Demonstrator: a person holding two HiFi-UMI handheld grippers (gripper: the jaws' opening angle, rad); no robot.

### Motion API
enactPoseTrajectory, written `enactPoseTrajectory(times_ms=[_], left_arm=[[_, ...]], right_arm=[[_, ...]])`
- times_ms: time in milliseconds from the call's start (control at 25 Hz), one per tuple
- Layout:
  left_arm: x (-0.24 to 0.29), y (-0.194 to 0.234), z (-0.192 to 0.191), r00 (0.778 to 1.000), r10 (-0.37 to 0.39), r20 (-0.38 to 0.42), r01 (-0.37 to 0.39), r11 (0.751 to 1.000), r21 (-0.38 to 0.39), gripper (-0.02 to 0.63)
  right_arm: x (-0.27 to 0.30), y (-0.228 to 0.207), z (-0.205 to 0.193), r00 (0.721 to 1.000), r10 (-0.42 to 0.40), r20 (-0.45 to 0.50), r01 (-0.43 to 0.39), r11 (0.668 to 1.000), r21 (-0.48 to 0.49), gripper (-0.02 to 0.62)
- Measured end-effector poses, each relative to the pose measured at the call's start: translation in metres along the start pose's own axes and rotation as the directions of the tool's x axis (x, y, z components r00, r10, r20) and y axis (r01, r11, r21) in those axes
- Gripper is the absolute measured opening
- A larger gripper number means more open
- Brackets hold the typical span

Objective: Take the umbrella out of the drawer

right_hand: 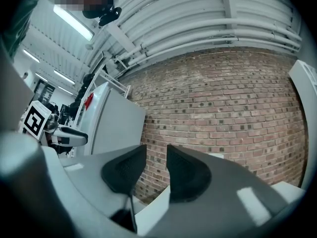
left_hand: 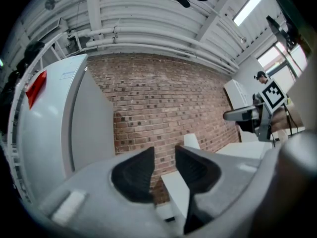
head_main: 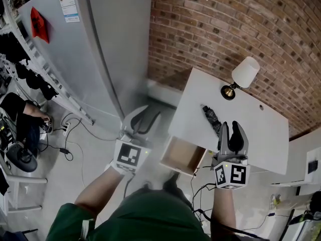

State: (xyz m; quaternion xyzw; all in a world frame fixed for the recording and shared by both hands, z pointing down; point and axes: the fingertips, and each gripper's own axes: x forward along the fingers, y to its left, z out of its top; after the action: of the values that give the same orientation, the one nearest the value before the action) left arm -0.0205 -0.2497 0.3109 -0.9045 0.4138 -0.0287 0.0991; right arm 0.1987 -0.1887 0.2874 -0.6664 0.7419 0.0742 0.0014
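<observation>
On the desk (head_main: 261,129): we see the umbrella (head_main: 211,118) lying flat, out of the open drawer (head_main: 183,156).
Feel: we guess light and soft; grab its middle.
Fingers: left gripper (head_main: 150,112) and right gripper (head_main: 230,125) narrow, holding nothing.

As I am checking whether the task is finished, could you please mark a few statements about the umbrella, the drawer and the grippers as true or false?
1. The umbrella lies on top of the white table. True.
2. The drawer is shut. False: it stands pulled out.
3. The right gripper grips the umbrella. False: its jaws are apart with nothing between them.
4. A lamp stands on the table. True.
5. The left gripper hovers above the table. False: it is over the floor, to the left of the drawer.
</observation>
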Motion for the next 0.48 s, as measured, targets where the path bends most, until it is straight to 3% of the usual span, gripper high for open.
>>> enactPoseTrajectory(times_ms=[480], left_arm=[[0.0014, 0.0014, 0.0016, 1.000, 0.006, 0.007, -0.006, 1.000, -0.001, 0.127]], right_arm=[[0.0003, 0.0006, 0.0009, 1.000, 0.006, -0.005, -0.006, 1.000, -0.007, 0.127]])
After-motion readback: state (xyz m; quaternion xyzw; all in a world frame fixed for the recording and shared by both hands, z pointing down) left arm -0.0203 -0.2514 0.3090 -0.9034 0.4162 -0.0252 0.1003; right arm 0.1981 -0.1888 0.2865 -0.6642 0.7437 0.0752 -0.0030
